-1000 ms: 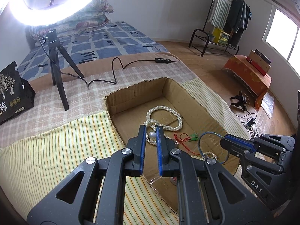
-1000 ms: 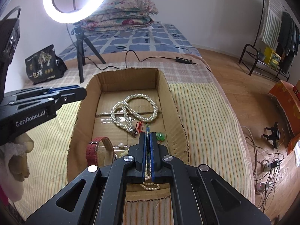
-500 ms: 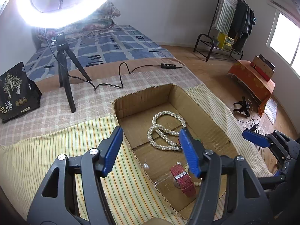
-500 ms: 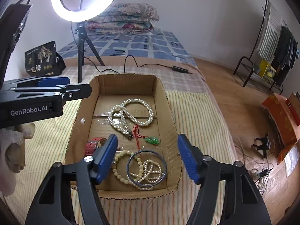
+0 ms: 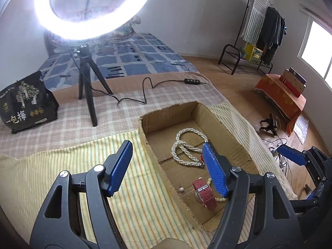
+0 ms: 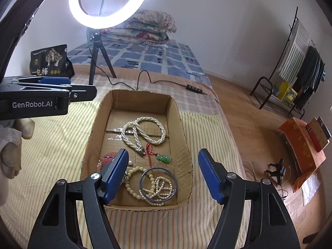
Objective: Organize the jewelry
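Observation:
A shallow cardboard box (image 6: 182,124) (image 5: 234,141) lies on the striped bedspread. In it are a white pearl necklace (image 6: 143,132) (image 5: 186,151), a green pendant on red cord (image 6: 162,158), a blue-grey bangle (image 6: 158,183) over small bead strands, a cream bead bracelet (image 6: 134,173), a red watch strap (image 5: 204,194) and a loose pearl earring (image 5: 181,189). My left gripper (image 5: 168,168) is open and empty above the box's left wall. My right gripper (image 6: 162,174) is open and empty above the box's near end.
A ring light on a black tripod (image 5: 87,87) stands behind the box, its cable (image 5: 145,87) trailing across the bed. A black snack bag (image 5: 25,103) sits at the far left. The bed edge drops to a wooden floor (image 6: 259,137) on the right.
Both grippers were shut low in the box a second ago; both have opened, let go of their jewelry and lifted back. The bangle and beads now lie at the box's near end.

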